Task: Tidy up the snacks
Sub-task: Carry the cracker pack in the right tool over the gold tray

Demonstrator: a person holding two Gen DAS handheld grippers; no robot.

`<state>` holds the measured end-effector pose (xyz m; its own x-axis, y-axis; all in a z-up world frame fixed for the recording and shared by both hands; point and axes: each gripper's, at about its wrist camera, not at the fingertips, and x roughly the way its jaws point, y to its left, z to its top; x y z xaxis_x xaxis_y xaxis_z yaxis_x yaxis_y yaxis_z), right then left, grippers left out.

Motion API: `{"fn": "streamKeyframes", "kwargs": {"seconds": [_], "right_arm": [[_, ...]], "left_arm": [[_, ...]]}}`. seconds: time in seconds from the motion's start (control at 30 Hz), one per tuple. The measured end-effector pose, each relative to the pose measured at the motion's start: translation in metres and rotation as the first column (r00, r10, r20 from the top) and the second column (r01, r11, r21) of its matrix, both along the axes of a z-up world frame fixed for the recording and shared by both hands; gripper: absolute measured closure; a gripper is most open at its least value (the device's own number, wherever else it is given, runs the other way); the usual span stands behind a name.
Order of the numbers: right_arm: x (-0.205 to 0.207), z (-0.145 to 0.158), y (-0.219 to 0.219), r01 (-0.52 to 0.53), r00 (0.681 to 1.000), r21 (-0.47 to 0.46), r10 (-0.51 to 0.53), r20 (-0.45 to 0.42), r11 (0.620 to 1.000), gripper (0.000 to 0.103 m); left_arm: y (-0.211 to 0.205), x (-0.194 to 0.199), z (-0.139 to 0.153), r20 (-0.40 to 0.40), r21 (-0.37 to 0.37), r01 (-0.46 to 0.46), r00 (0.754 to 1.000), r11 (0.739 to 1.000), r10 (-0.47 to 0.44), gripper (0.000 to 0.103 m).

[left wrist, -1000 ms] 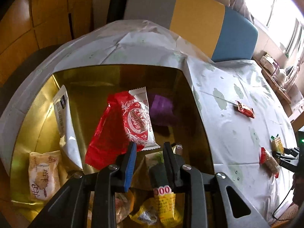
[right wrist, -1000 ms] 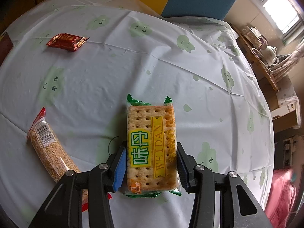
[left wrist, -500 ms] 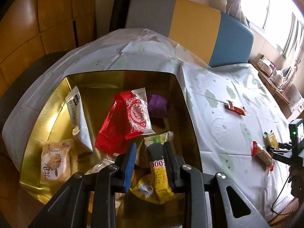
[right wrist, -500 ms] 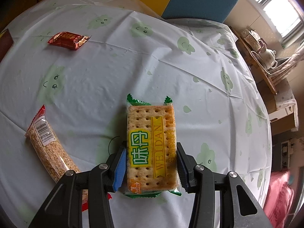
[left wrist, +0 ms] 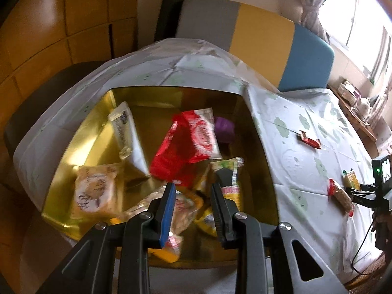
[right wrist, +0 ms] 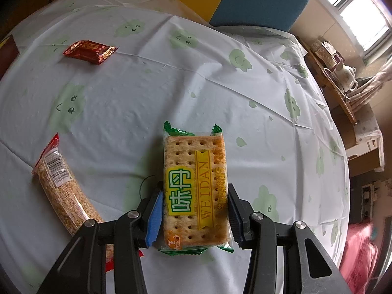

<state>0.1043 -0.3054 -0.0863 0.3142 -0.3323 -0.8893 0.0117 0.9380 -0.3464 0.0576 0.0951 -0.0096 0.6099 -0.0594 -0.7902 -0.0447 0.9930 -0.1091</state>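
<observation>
My left gripper (left wrist: 193, 188) hovers over the near edge of a gold box (left wrist: 262, 152), open by a narrow gap with nothing between its fingers. Inside the box lie a red-and-white packet (left wrist: 196, 134), a yellow packet (left wrist: 230, 186), a white packet (left wrist: 125, 127), a beige packet (left wrist: 94, 191) and a purple one (left wrist: 224, 127). My right gripper (right wrist: 194, 191) is shut on a green-edged cracker packet (right wrist: 196, 161), its pads against the long sides. The packet is low over the tablecloth (right wrist: 171, 85).
A red candy packet (right wrist: 89, 51) lies at the far left of the table, and a long grain bar (right wrist: 61, 191) lies just left of my right gripper. A grey, yellow and blue chair back (left wrist: 257, 29) stands behind the table. A shelf with a teapot (right wrist: 348, 73) is at the right.
My left gripper has drawn back and slightly up from the box, so more of the box shows; the yellow packet stays inside. The right gripper and cracker packet have not moved.
</observation>
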Motion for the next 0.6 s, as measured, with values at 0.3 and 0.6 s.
{"fn": "streamKeyframes", "kwargs": {"seconds": [0.3, 0.6], "right_arm": [[0.004, 0.003, -0.011, 0.046, 0.999, 0.065, -0.046, -0.003, 0.997, 0.056], [0.009, 0.003, -0.028, 0.1, 0.995, 0.146, -0.098, -0.021, 0.984, 0.056]], "left_arm": [[0.041, -0.016, -0.006, -0.011, 0.001, -0.093, 0.996, 0.996, 0.093, 0.074], [0.08, -0.029, -0.006, -0.003, -0.033, -0.2, 0.98, 0.979, 0.2, 0.074]]}}
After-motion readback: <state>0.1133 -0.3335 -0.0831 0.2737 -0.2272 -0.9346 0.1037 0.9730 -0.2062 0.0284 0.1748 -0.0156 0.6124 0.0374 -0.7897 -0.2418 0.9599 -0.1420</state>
